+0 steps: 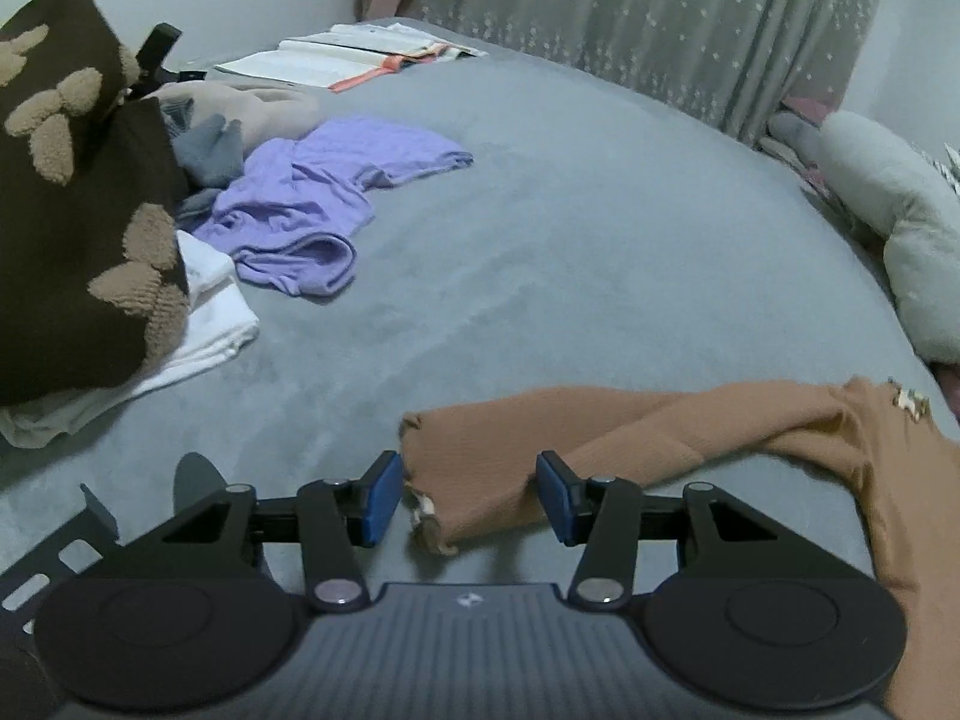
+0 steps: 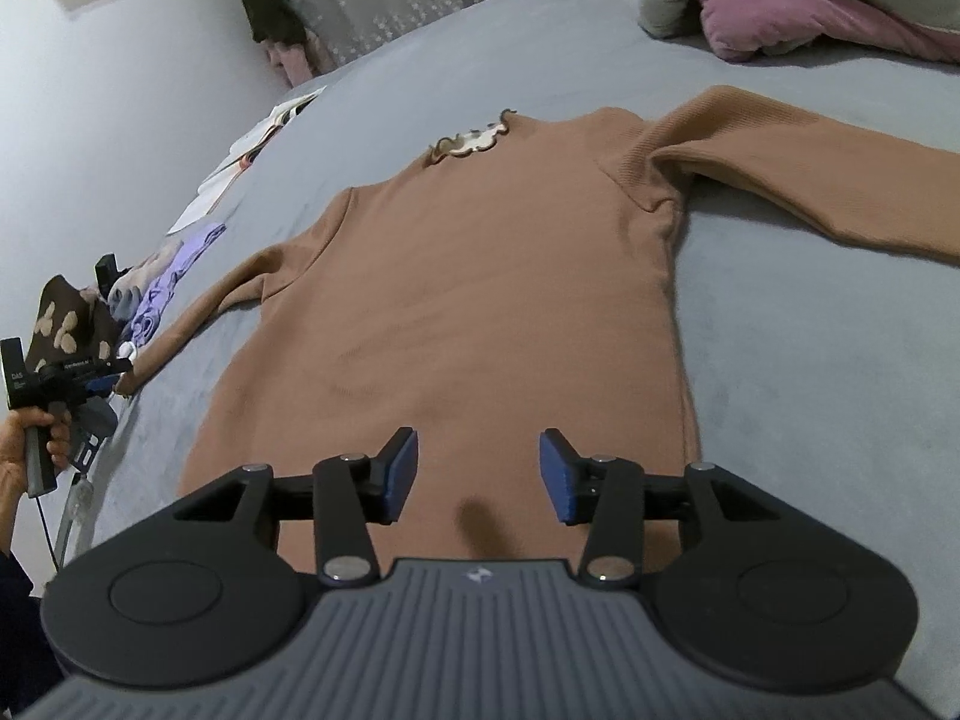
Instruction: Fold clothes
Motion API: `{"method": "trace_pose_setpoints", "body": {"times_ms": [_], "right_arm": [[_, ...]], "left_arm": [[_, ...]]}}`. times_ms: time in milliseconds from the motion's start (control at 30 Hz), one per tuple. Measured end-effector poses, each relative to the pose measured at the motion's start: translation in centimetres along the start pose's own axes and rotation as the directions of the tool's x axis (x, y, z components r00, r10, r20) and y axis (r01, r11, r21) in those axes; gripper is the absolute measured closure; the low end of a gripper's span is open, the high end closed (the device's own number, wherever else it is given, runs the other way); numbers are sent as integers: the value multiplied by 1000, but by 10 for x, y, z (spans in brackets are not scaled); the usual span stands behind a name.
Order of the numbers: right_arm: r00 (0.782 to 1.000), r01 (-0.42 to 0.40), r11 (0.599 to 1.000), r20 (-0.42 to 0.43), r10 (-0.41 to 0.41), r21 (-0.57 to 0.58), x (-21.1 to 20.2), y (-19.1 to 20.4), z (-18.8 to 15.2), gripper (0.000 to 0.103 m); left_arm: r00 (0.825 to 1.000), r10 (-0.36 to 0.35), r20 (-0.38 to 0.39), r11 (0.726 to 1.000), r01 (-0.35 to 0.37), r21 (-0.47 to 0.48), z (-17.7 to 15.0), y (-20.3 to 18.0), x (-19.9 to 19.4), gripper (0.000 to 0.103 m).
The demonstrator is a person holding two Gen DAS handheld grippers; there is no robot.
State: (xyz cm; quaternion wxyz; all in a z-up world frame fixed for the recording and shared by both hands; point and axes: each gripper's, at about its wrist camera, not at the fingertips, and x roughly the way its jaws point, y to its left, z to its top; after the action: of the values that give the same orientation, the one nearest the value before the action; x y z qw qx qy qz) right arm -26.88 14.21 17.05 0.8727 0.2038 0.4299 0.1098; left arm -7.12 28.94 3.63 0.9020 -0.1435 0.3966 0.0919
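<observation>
Sweater (image 2: 468,300), one, lies flat; left gripper (image 1: 469,498) and right gripper (image 2: 477,474) gape empty.

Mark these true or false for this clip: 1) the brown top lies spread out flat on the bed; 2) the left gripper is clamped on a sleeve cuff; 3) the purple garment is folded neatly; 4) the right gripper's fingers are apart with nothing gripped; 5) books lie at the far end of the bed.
1) True: the brown top lies flat on the bed, sleeves out.
2) False: the left gripper is open; the cuff sits between its fingers, ungripped.
3) False: the purple garment is crumpled.
4) True: the right gripper hovers open over the top's hem.
5) True: books lie there.
</observation>
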Motion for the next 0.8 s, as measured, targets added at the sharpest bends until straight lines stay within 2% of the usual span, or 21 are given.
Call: {"method": "trace_pose_setpoints", "body": {"times_ms": [33,133,200,233,267,467,633,800], "right_arm": [[1000,0,1000,-2,0,-4,2,2,0,55],[1000,7,1000,-9,-7,-15,6,6,0,55],[1000,10,1000,-12,-10,-21,8,8,-1,55],[1000,11,1000,-13,-11,-24,8,9,-1,55],[1000,12,1000,-12,-12,-27,9,10,-1,55],[1000,19,999,-8,-19,-30,10,11,-1,55],[1000,22,999,13,-22,-34,5,11,0,55],[999,35,999,30,-34,-25,4,9,1,54]], "left_arm": [[1000,-11,-27,1000,11,-9,-4,-1,5,53],[1000,10,-26,1000,-10,-23,-7,-3,8,53],[1000,21,-9,999,-22,-47,-6,-3,6,73],[1000,15,3,998,-14,-67,-6,-2,4,96],[1000,4,15,997,-3,-72,-5,-2,2,102],[994,-27,103,994,38,-107,4,-2,-13,103],[970,-86,227,968,135,-213,20,14,-28,103],[953,-123,277,945,198,-260,47,16,-22,103]]}}
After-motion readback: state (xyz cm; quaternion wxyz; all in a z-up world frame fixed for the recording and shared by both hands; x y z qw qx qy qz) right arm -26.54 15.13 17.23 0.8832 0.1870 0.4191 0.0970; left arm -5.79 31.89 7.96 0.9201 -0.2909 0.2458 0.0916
